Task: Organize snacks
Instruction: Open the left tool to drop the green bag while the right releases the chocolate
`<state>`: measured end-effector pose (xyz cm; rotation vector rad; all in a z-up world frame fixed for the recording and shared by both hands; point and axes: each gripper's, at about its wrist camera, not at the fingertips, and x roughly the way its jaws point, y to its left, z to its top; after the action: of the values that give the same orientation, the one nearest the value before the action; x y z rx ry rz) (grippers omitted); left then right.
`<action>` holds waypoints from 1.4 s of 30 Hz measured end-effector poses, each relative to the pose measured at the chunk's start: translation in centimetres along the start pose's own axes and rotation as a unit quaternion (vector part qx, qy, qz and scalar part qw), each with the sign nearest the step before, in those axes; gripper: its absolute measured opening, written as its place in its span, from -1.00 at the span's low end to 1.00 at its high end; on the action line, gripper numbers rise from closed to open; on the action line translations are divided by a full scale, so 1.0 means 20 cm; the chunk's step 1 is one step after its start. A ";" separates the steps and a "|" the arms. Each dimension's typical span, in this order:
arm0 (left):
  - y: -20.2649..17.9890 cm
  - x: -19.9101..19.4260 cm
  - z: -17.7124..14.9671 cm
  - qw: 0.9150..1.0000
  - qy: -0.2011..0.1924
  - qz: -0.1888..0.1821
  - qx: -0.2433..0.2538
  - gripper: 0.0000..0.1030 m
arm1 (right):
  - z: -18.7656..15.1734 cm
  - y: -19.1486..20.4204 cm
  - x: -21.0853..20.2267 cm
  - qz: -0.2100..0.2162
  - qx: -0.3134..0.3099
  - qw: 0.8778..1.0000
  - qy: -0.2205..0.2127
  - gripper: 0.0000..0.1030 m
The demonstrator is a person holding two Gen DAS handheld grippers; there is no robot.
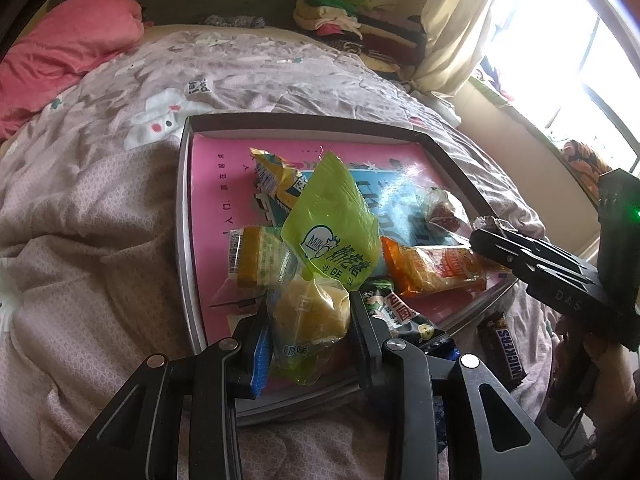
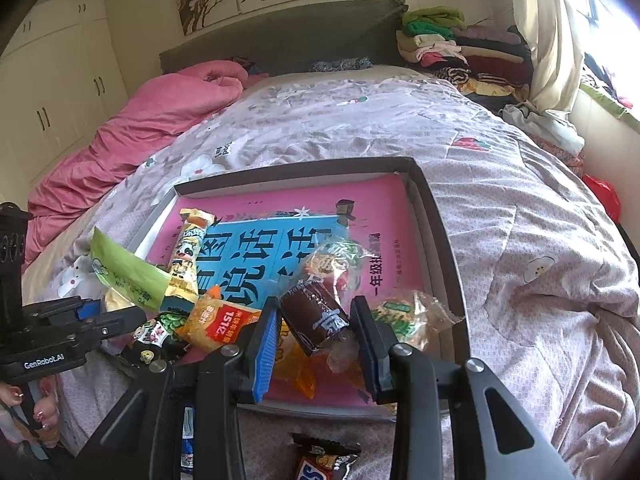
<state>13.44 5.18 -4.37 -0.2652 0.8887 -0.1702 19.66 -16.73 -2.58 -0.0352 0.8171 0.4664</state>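
Observation:
A shallow grey box (image 1: 182,216) with a pink printed bottom lies on the bed and holds several snack packs. My left gripper (image 1: 310,320) is shut on a green milk-cake pack (image 1: 332,232) with a yellow cake inside, held over the box's near edge. My right gripper (image 2: 316,320) is shut on a brown chocolate roll in clear wrap (image 2: 316,318), held over the box's near right part (image 2: 440,220). An orange pack (image 1: 432,270) and a yellow pack (image 1: 252,256) lie in the box. A Snickers bar (image 1: 504,348) lies on the quilt outside it.
The quilt (image 1: 100,220) is soft and wrinkled around the box. A pink blanket (image 2: 132,140) lies at the far left. Folded clothes (image 2: 448,40) are piled by the headboard. A curtain and window are at the right. Another Snickers end (image 2: 320,460) lies near the right gripper.

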 end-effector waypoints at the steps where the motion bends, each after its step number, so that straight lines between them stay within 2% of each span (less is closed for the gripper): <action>1: 0.00 0.00 0.00 1.000 0.000 -0.001 -0.002 -0.33 | 0.00 0.00 0.00 0.000 -0.001 1.000 0.000 -0.30; 23: 0.02 0.00 0.01 1.000 -0.003 0.002 -0.010 -0.32 | -0.04 0.04 -0.07 -0.005 -0.009 1.000 -0.005 -0.25; 32: 0.02 -0.02 0.02 1.000 -0.008 0.002 -0.012 -0.20 | -0.04 0.03 -0.11 -0.006 -0.003 1.000 -0.013 -0.17; 42: 0.02 -0.04 0.02 1.000 -0.012 -0.001 -0.014 -0.19 | -0.04 0.04 -0.13 -0.004 -0.002 1.000 -0.015 -0.13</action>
<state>13.32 5.88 -3.58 -0.2945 0.8666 -0.1562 17.30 -17.19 -1.24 -0.0355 0.7857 0.4591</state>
